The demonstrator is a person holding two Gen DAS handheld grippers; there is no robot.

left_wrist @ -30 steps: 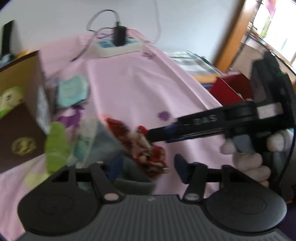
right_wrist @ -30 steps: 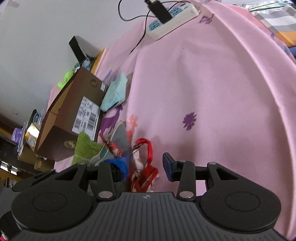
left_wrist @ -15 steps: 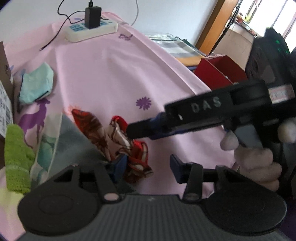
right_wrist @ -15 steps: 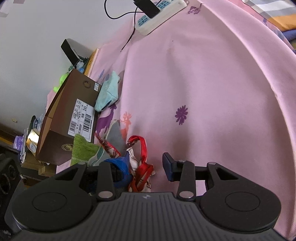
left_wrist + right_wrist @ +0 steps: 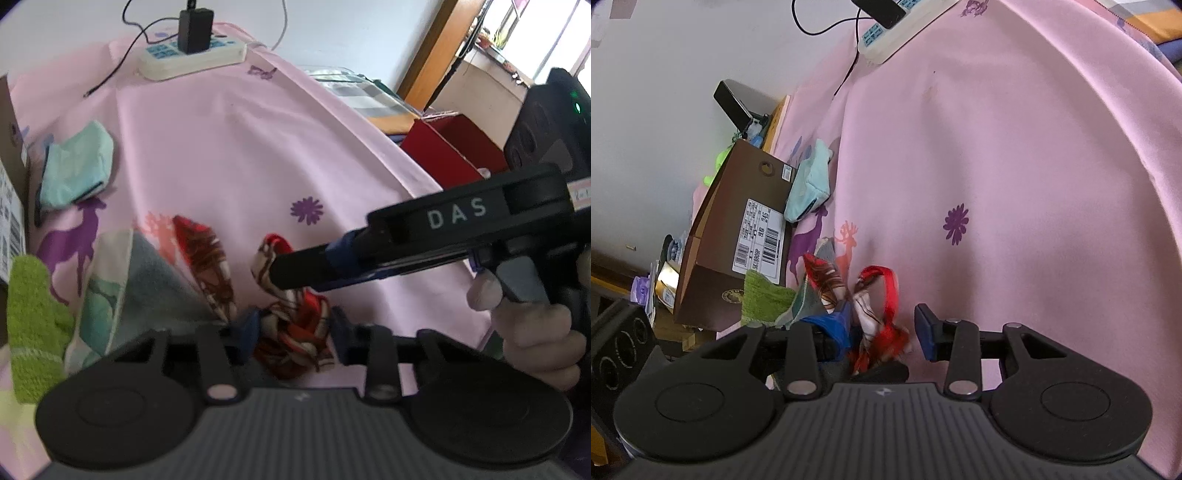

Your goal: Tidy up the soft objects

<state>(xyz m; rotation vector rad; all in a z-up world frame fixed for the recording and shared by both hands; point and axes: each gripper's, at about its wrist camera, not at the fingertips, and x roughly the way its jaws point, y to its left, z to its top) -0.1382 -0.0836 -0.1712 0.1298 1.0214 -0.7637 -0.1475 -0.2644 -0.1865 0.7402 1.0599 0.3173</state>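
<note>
At the far left of the left wrist view stands a brown cardboard shoebox (image 5: 13, 192) with a barcode label. A fuzzy lime-green cloth (image 5: 31, 325) lies against its foot. Next to that lies a grey and mint printed cloth (image 5: 140, 280), just left of the left fingers. Farther ahead and left, a small mint-green fabric pouch (image 5: 74, 166) rests on the pink sheet with purple deer and flower prints (image 5: 229, 147), which covers the counter.

The left gripper (image 5: 293, 328) has its blue-padded fingers apart, and the red, white and brown patterned scarf (image 5: 291, 332) lies bunched between them on the sheet; one corner of it (image 5: 207, 258) runs out ahead and to the left. Whether either pad touches the cloth cannot be told.

Far ahead sits a white power strip with a black adapter plugged in (image 5: 192, 55).

From the right comes the right gripper (image 5: 886, 330), its tip over the scarf's red loop. In its own view its fingers stand apart with the scarf between them, nearer the left finger (image 5: 838, 325). Beyond the sheet's right edge stands a red box (image 5: 450, 155).
</note>
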